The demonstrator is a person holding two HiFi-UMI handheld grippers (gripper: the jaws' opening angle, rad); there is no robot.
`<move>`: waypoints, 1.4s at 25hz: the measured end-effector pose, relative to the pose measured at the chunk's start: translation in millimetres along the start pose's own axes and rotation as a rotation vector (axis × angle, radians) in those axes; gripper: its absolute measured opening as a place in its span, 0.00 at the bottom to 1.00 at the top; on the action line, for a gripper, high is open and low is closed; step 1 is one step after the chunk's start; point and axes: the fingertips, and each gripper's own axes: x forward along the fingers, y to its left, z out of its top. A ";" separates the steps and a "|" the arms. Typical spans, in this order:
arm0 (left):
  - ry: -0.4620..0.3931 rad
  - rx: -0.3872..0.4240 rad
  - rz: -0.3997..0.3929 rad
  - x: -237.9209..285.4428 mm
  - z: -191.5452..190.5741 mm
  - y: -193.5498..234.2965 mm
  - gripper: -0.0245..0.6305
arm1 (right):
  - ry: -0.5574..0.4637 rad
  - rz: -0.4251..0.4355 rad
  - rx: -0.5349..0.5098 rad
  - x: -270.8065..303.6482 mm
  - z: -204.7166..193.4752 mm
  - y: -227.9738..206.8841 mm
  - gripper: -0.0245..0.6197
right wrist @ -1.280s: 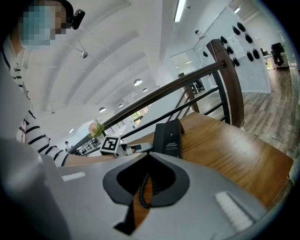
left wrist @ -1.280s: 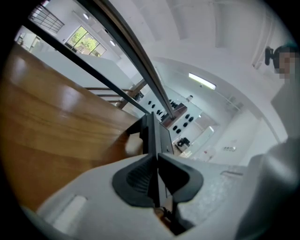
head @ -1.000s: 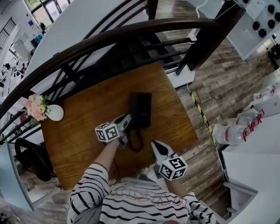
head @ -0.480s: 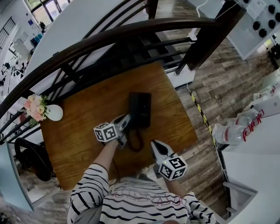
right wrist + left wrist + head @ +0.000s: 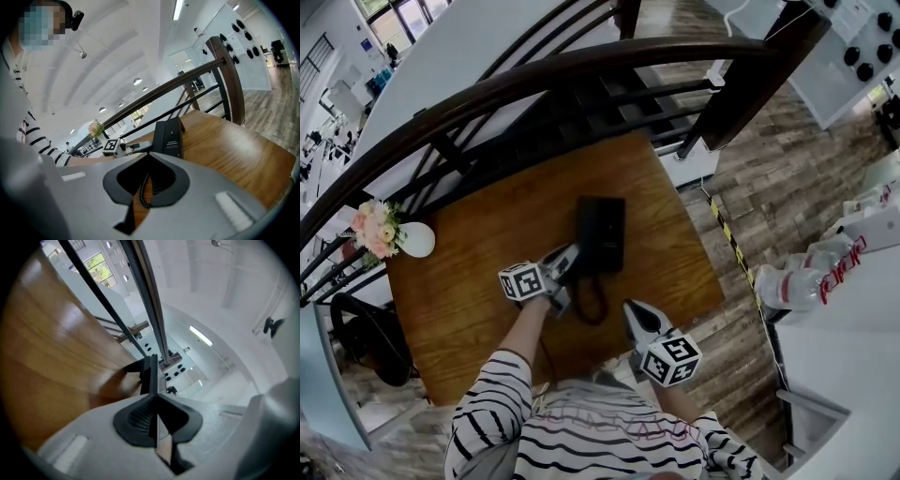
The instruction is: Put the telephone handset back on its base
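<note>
The left tool [image 5: 569, 260] is clenched. Its jaws meet tip to tip and I can see nothing clamped between them. It is turned on its side, and its marker cube [image 5: 523, 281] sits at the rear, nearest the person. Right at its tip is the near left corner of the black telephone [image 5: 600, 234]. From where I stand I cannot tell whether they touch or stand a hair apart.

The handset [image 5: 159, 136] seems to lie in place as the narrow strip along the left of the base [image 5: 174, 137], flat and in line with it. It runs straight away from the left tool.

Just to the right of that tool, the coiled cord [image 5: 592, 302] loops from the telephone's near end across the wooden worktop [image 5: 459, 291].

Beyond the cord, closer to the person, is the right tool [image 5: 630, 310]. It is clenched too, with only a thin slit behind the tip through which the cord and wood show. It holds nothing and points toward the telephone from well short of it.

Far to the left of both tools, at the worktop's edge, stands a white vase [image 5: 417, 241] of pink flowers. A dark curved railing [image 5: 581, 70] runs past the far side of the telephone. A striped sleeve [image 5: 492, 403] leads back from the left tool.
</note>
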 end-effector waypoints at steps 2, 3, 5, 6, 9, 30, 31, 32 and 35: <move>-0.008 -0.022 -0.028 -0.7 0.9 -1.1 0.08 | 0.002 0.003 -0.001 0.9 -0.5 0.5 0.04; -0.012 -0.034 -0.042 -0.8 1.8 -2.2 0.07 | 0.002 0.004 -0.001 1.5 -0.8 0.6 0.04; -0.017 -0.056 -0.062 -1.0 3.7 -3.0 0.08 | 0.004 0.005 0.000 2.7 -1.3 0.9 0.04; -0.018 -0.060 -0.064 -1.2 4.5 -3.0 0.08 | 0.005 0.006 0.001 3.3 -1.5 1.5 0.04; -0.006 -0.025 -0.033 -1.0 3.3 -2.2 0.08 | 0.006 0.010 0.001 5.4 -1.6 3.8 0.04; -0.002 0.062 0.057 5.3 13.4 -3.8 0.14 | 0.010 0.022 -0.009 5.3 -5.5 13.5 0.04; 0.000 0.072 0.056 7.1 15.6 -4.4 0.15 | 0.010 0.022 -0.009 5.1 -6.0 13.7 0.04; 0.003 0.080 0.054 9.1 17.9 -5.4 0.15 | 0.010 0.022 -0.010 5.0 -6.6 13.9 0.04; 0.022 0.101 0.051 17.4 23.9 -6.4 0.15 | 0.014 0.023 -0.008 5.8 -7.4 14.0 0.04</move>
